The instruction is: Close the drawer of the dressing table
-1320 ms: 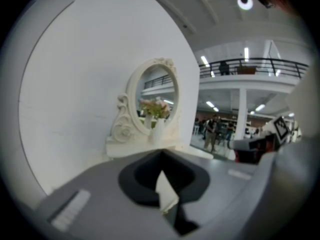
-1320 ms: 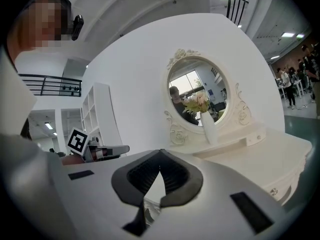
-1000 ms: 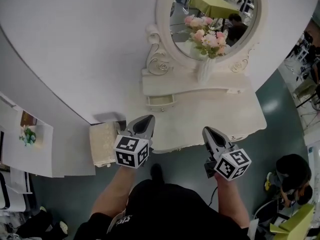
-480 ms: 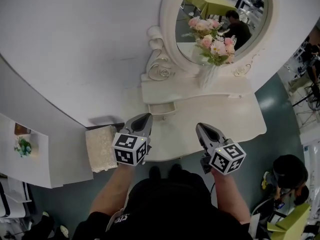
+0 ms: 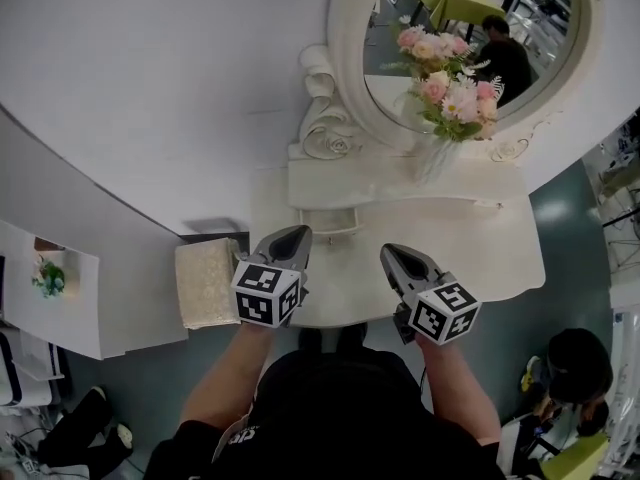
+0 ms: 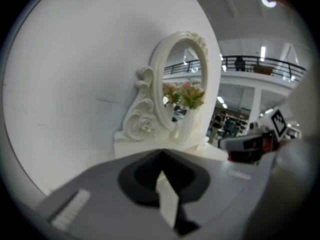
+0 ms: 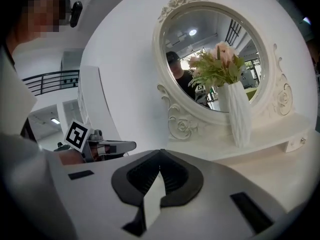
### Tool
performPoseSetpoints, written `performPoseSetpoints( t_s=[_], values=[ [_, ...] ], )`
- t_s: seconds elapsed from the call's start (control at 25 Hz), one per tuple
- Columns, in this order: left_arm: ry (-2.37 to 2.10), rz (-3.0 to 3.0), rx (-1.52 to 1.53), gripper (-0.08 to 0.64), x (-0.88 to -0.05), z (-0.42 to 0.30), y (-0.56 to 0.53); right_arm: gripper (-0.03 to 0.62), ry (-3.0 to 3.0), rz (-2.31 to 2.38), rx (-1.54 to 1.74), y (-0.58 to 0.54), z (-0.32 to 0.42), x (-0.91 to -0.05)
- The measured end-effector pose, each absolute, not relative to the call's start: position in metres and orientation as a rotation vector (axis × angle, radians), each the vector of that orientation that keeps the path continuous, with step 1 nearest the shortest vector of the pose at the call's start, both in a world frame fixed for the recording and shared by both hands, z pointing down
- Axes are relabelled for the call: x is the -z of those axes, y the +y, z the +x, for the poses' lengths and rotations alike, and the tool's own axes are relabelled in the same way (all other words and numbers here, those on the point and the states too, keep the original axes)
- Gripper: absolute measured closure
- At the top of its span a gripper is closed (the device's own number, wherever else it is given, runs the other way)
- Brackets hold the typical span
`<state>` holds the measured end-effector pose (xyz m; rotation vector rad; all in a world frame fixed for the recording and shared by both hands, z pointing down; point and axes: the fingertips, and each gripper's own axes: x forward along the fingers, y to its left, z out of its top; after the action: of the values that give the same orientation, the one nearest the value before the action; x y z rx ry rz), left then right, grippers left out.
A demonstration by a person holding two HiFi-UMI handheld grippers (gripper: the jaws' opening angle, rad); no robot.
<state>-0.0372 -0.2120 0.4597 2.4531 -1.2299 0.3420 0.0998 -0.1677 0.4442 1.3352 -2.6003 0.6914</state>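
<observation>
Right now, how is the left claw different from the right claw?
The left claw is close to the small drawer and the padded stool; the right claw is farther from both. The left claw leans right; the right claw leans left, so their tips point inward. Both are shut and empty.

The worktop (image 5: 480, 258) is smooth white paint with a soft sheen. The carved frame (image 5: 345, 58) has the same finish around glossy glass (image 5: 545, 18). The vase (image 7: 240, 116) is ribbed and matt. The stool (image 5: 207, 283) has textured cream cloth. The left gripper (image 5: 290, 240) and right gripper (image 5: 392, 256) are matt grey plastic.
</observation>
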Motion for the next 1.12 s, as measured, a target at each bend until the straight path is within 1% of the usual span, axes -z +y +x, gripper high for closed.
performPoseSetpoints(
  t_s=[0.16, 0.4, 0.56, 0.76, 1.12],
  values=[
    [-1.208, 2.425, -0.414, 0.549, -0.482, -0.029, -0.214, 0.597, -2.604, 1.273, -0.718, -0.176, 0.095, -0.455],
    [-1.209, 2.388, -0.437, 0.538, -0.506, -0.018, -0.214, 0.597, -2.593, 1.220, -0.758, -0.183, 0.092, -0.468],
    [-1.145, 2.368, -0.459, 0.505, -0.529, -0.005, -0.213, 0.597, -2.572, 1.210, -0.778, -0.186, 0.094, -0.478],
    [-1.121, 2.317, -0.521, 0.442, -0.561, 0.004, -0.209, 0.597, -2.555, 1.192, -0.798, -0.177, 0.093, -0.484],
    [-1.128, 2.217, -0.582, 0.417, -0.614, 0.009, -0.213, 0.597, -2.510, 1.221, -0.801, -0.168, 0.106, -0.485]
  ],
)
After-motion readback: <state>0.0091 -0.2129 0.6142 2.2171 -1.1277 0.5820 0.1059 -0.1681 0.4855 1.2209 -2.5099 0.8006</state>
